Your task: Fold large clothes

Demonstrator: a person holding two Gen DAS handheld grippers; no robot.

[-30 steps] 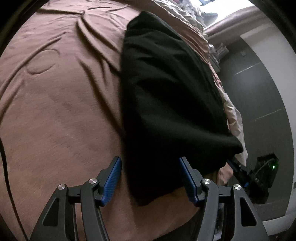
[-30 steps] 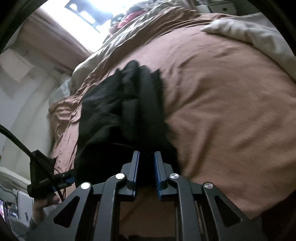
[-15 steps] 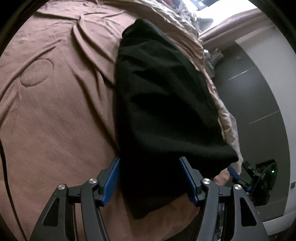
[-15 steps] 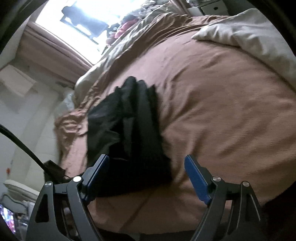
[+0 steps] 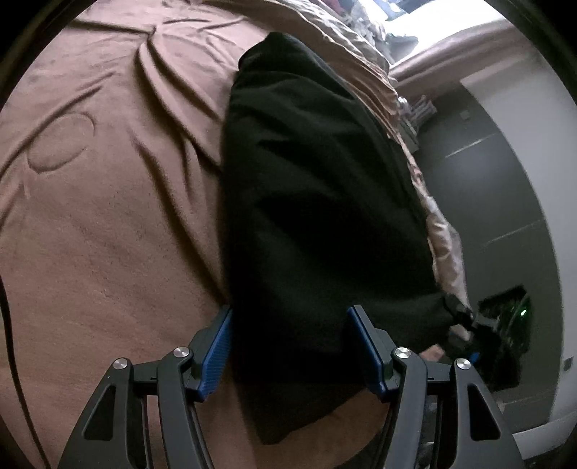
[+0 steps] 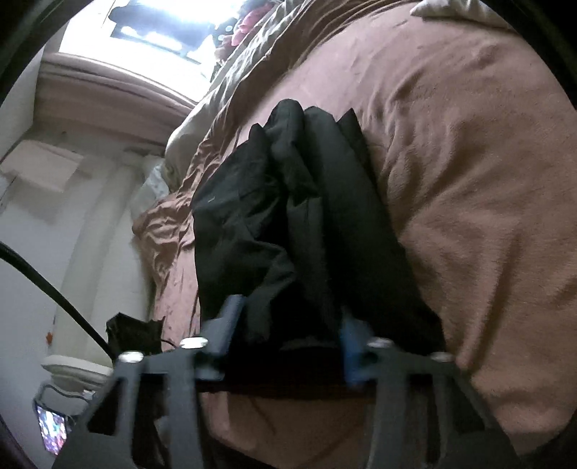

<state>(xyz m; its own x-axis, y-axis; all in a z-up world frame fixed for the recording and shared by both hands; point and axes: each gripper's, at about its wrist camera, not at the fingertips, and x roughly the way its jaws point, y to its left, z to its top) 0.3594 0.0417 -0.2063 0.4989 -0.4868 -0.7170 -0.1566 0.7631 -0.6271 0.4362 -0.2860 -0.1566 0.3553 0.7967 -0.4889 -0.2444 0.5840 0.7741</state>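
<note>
- Your left gripper (image 5: 290, 346) sits low over the near end of the black garment (image 5: 317, 216), jaws spread wide, one blue pad on each side of the cloth and nothing pinched between them.
- That garment lies lengthwise on the brown bedspread (image 5: 108, 223), running away from you toward the far edge of the bed, near its right-hand side.
- Only your left view shows the smooth top of the fabric as one long dark slab; it also catches the creases fanning across the bedspread and a round dent (image 5: 61, 144) pressed into it well left of the garment.
- Your right gripper (image 6: 288, 335) is blurred, jaws apart with the garment's near end between them; whether the pads touch the cloth, you can't tell from this.
- Only the right view gives you the black garment (image 6: 306, 223) from its other side, bunched in several long ridges and layers.
- It alone shows the bright window (image 6: 162, 32), a cable (image 6: 54, 292) crossing the left side and pale bedding (image 6: 458, 11) at the top right.
- The left view alone shows the dark wall (image 5: 487, 202) and a green light (image 5: 523, 312) beyond the bed.
</note>
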